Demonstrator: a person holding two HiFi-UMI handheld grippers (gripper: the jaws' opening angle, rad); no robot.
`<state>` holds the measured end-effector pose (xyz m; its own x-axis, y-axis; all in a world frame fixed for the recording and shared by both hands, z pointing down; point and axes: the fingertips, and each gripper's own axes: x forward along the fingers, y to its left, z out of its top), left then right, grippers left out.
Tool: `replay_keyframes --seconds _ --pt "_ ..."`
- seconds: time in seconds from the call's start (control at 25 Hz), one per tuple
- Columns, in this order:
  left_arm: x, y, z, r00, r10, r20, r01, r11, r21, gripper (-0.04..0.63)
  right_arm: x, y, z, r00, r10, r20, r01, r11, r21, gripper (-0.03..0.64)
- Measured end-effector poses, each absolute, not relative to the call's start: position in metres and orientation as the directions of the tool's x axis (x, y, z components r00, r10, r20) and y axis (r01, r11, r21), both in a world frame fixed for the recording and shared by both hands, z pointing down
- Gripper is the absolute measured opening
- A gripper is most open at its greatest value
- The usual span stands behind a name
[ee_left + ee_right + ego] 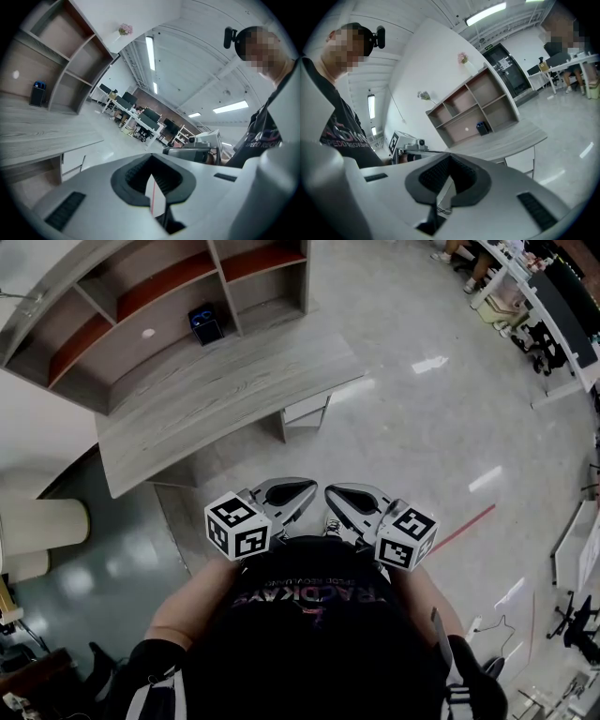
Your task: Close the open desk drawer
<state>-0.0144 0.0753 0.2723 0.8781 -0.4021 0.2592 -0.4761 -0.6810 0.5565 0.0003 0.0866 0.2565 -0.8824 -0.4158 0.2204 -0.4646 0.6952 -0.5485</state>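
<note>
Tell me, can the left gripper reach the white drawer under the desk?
Probably not yet. The left gripper, jaws shut and empty, is by the person's chest, with a stretch of floor between it and the white drawer under the desk. Nothing blocks the way; stepping closer should do.

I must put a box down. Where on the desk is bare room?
The desk top is bare from the shelf unit to its front edge. Only a small black bin stands at the back, under the shelves.
</note>
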Motion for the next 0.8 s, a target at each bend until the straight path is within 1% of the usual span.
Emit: replay_keyframes --seconds 0.36,0.8 --pt "-0.015 0.0774 0.2746 0.877 -0.407 0.257 -0.478 -0.671 0.568 0.011 0.0 0.0896 0.259 -0.883 -0.411 0.225 -0.463 0.693 -0.553 0.017" --pt "-0.0206 0.072 0.2687 0.871 -0.418 0.257 -0.488 -0.688 0.537 0.009 -0.0074 0.0831 0.2551 -0.891 -0.402 0.212 -0.449 0.709 -0.543 0.017"
